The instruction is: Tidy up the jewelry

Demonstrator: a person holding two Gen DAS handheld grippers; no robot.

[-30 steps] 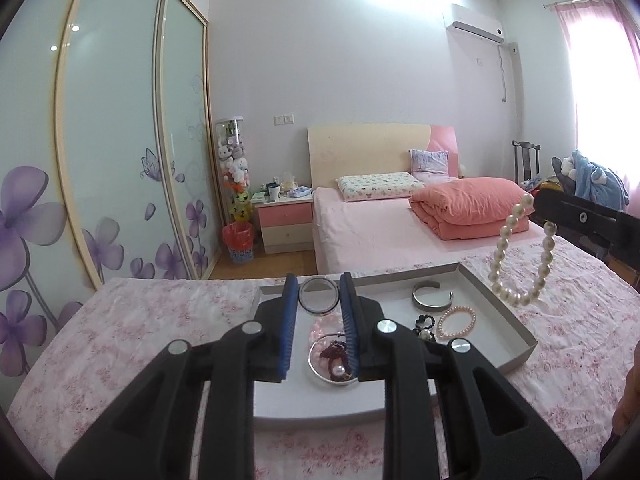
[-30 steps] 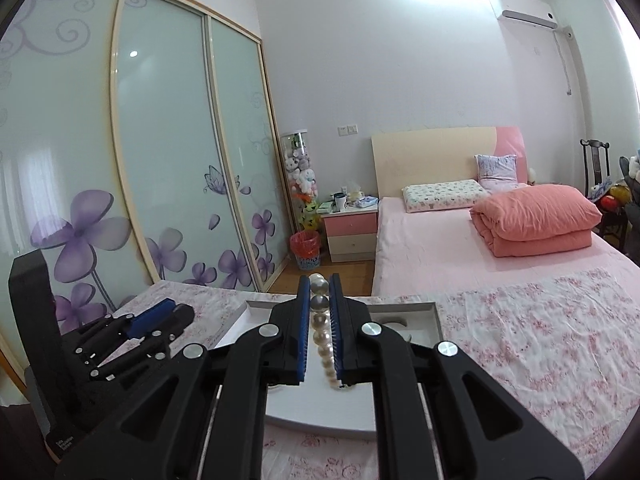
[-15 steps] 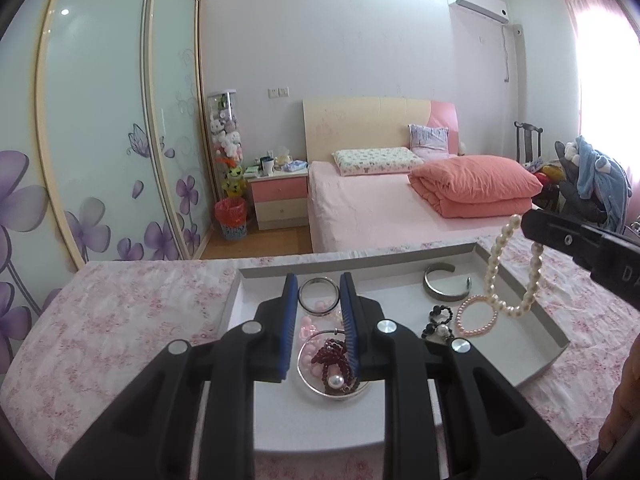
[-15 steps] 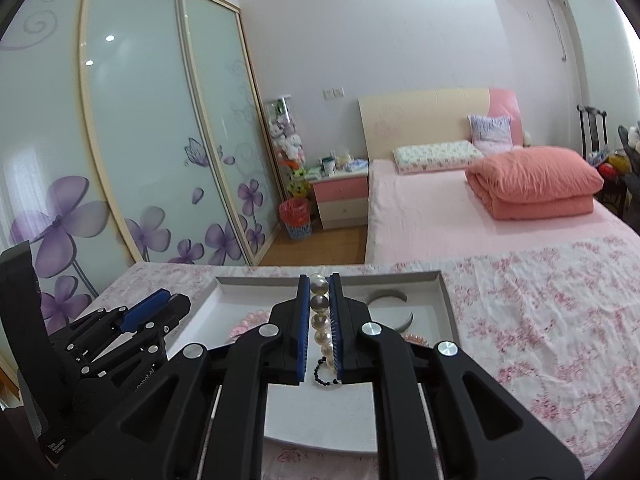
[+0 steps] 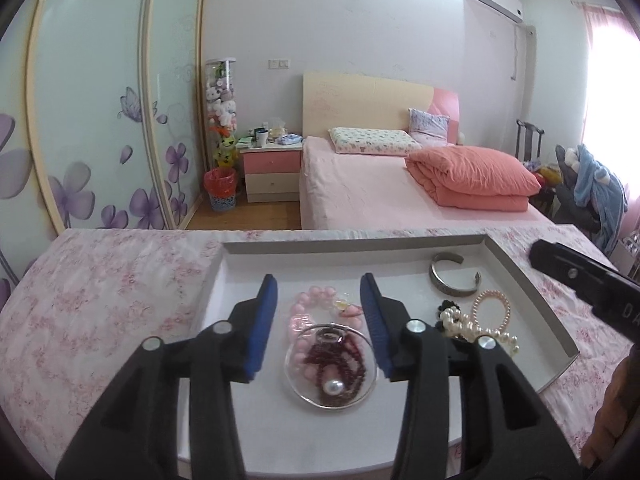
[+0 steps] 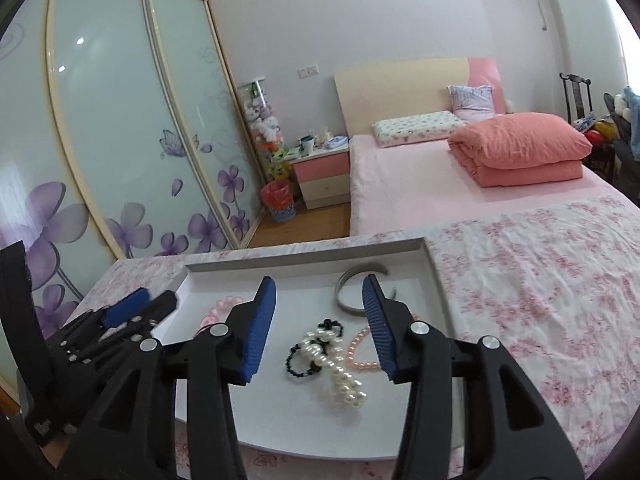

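1. Two grippers hang over one grey tray point(image 5: 532, 280) on a floral cloth point(image 6: 540, 280).
2. The left gripper point(image 5: 318, 320) has its jaws opening, with a wide gap and nothing pressed between the blue pads point(image 5: 262, 320).
3. Seen through that gap, below the pads, a glass ring point(image 5: 331, 368) lies flat on the tray floor, with a dark red bead string point(image 5: 344, 358) and one large pearl point(image 5: 333, 387) inside it.
4. Pink beads point(image 5: 316, 300) lie just beyond the ring, also framed by the gap; whether they touch the ring cannot be told.
5. The right gripper point(image 6: 319, 328) has its jaws opening too, and its pads point(image 6: 258, 328) touch nothing.
6. A pearl strand point(image 6: 340, 376) lies heaped on the tray floor beneath that gap, apart from both pads.
7. A black bead loop point(image 6: 304, 354) lies tangled with the strand's upper end.
8. A pink pearl loop point(image 6: 358, 354) lies just right of the strand, partly hidden behind the right pad.
9. A silver cuff point(image 6: 352, 280) lies further back, near the tray's far wall.
10. In the left view the strand sits right of the left gripper, partly behind its right finger, with the right gripper's body at the frame's right edge.
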